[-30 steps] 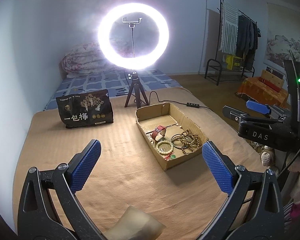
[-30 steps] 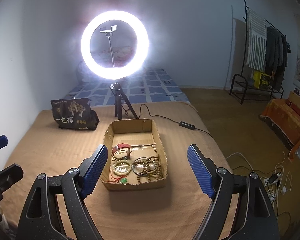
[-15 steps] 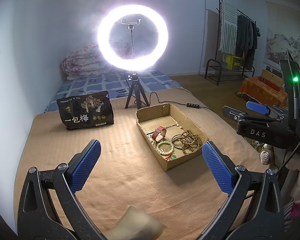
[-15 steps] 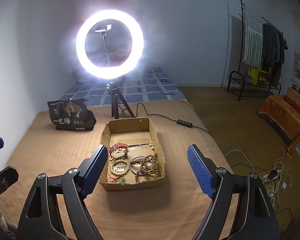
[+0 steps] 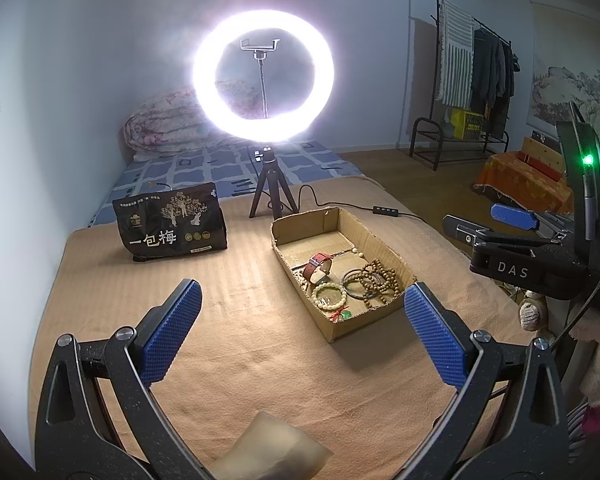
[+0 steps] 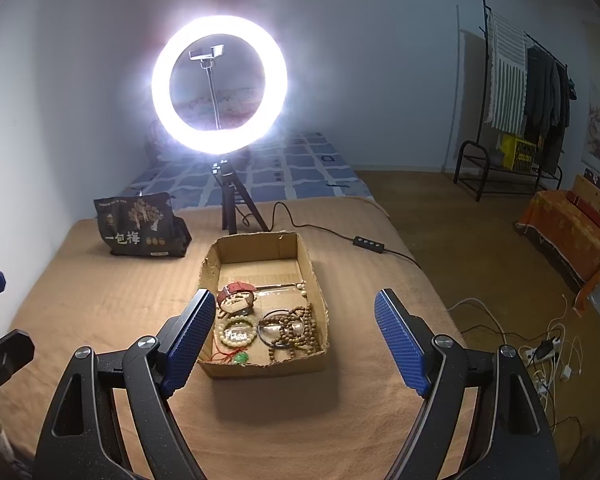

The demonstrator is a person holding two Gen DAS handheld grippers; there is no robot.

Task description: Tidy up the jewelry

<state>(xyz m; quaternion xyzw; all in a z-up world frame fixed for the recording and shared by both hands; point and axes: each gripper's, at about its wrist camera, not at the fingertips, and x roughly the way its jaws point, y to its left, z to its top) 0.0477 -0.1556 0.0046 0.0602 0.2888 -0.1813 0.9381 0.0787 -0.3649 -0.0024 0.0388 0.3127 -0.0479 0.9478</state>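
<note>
I hold both tongs above the tan blanket (image 6: pixel 100 300) spread over the bed, and neither grips anything. My left tongs (image 5: pixel 302 330) are spread wide, their blue pads apart over bare blanket, with the cardboard box (image 5: pixel 384 242) ahead and to the right of them. My right tongs (image 6: pixel 294 338) are also spread wide, and the near end of the box (image 6: pixel 260 368) sits between their pads in the right wrist view, below them and not touched.

The jewelry lies in the near half of the box. A red-strapped watch (image 6: pixel 236 292) rests towards the middle, with a pale bead bracelet (image 6: pixel 238 330) just in front of it. Beside that bracelet, on the right, a brown wooden bead strand (image 6: pixel 300 330) is heaped over a dark bangle (image 6: pixel 278 326). A small green pendant on red cord (image 6: pixel 241 358) lies at the near wall. The far half of the box shows bare cardboard.

Behind the box stands a lit ring light (image 6: pixel 219 84) on a small tripod (image 6: pixel 236 208), its cable running off to the right with an inline switch (image 6: pixel 368 245). A black snack bag (image 6: pixel 140 226) stands to the left of the tripod, well apart from the box. From the left wrist view, my right tongs (image 5: pixel 512 216) show at the right edge.
</note>
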